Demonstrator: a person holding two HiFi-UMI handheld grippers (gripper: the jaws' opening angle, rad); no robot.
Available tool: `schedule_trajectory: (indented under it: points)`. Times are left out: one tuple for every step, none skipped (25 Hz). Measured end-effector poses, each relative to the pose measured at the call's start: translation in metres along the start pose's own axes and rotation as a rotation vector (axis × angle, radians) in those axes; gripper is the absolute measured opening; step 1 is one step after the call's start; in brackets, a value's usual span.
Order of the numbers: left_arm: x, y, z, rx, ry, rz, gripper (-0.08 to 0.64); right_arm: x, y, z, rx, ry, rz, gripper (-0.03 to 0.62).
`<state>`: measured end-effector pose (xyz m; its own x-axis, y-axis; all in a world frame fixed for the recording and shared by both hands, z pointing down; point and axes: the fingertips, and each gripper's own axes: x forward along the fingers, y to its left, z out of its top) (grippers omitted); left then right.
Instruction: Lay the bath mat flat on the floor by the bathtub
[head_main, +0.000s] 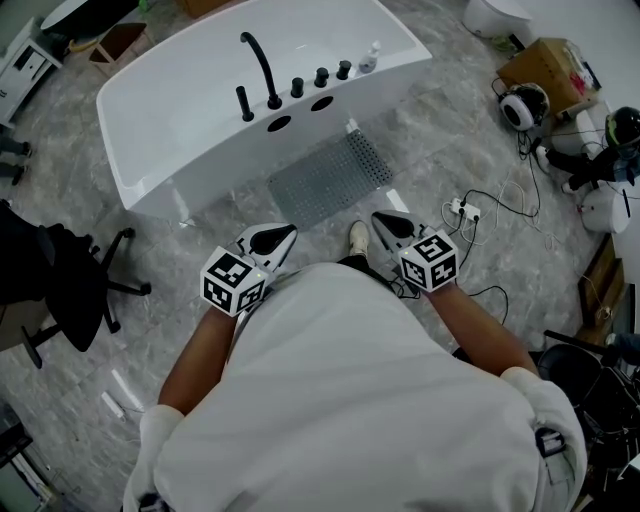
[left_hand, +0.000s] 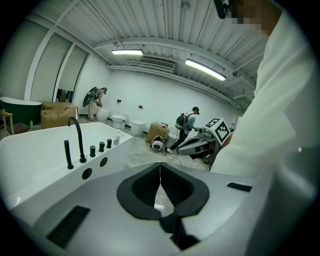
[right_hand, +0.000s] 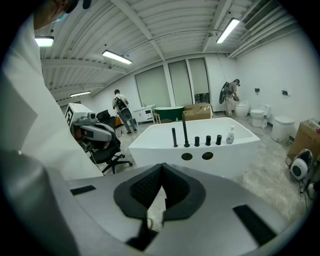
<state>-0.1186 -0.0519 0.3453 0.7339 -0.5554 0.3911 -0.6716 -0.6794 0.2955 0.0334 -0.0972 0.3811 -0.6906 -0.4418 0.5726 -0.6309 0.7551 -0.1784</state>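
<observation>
Left tongs (left_hand: 160, 165) and right tongs (right_hand: 161, 167) both tip-to-tip, empty; bath mat (head_main: 330, 175) far edge hidden by bathtub (head_main: 150, 90).

I count one bathtub (head_main: 190, 110), one bath mat (head_main: 328, 178) and one small bottle (head_main: 371, 57). The tub's ledge has one curved spout (head_main: 262, 65), one tall handle (head_main: 244, 103), three short knobs (head_main: 321, 76) and two round holes (head_main: 279, 124). I hold two grippers, left (head_main: 280, 235) and right (head_main: 385, 220). There is one office chair (head_main: 90, 290) and one cardboard box (head_main: 545, 65).
</observation>
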Motion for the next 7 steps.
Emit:
schedule_trajectory:
  points:
    - [0.002,0.001,0.0,-0.003,0.002,0.001,0.018,0.0,-0.002,0.0,0.002,0.0,-0.001,0.008]
    - [0.004,0.002,0.0,-0.006,0.004,0.002,0.018,0.0,-0.004,-0.001,0.004,-0.001,-0.003,0.008]
    - [0.007,0.002,0.0,-0.009,0.005,0.003,0.018,0.0,-0.007,-0.002,0.004,-0.001,-0.004,0.008]
    - [0.011,0.003,0.0,-0.011,0.005,0.003,0.018,0.0,-0.009,-0.003,0.004,-0.001,-0.004,0.008]
    - [0.014,0.005,0.0,-0.013,0.005,0.004,0.018,0.001,-0.012,-0.003,0.002,-0.001,-0.004,0.008]
    - [0.018,0.006,0.001,-0.015,0.005,0.004,0.018,0.002,-0.015,-0.004,-0.001,-0.001,-0.004,0.008]
    - [0.022,0.007,0.001,-0.016,0.006,0.004,0.018,0.002,-0.018,-0.004,-0.004,0.0,-0.003,0.008]
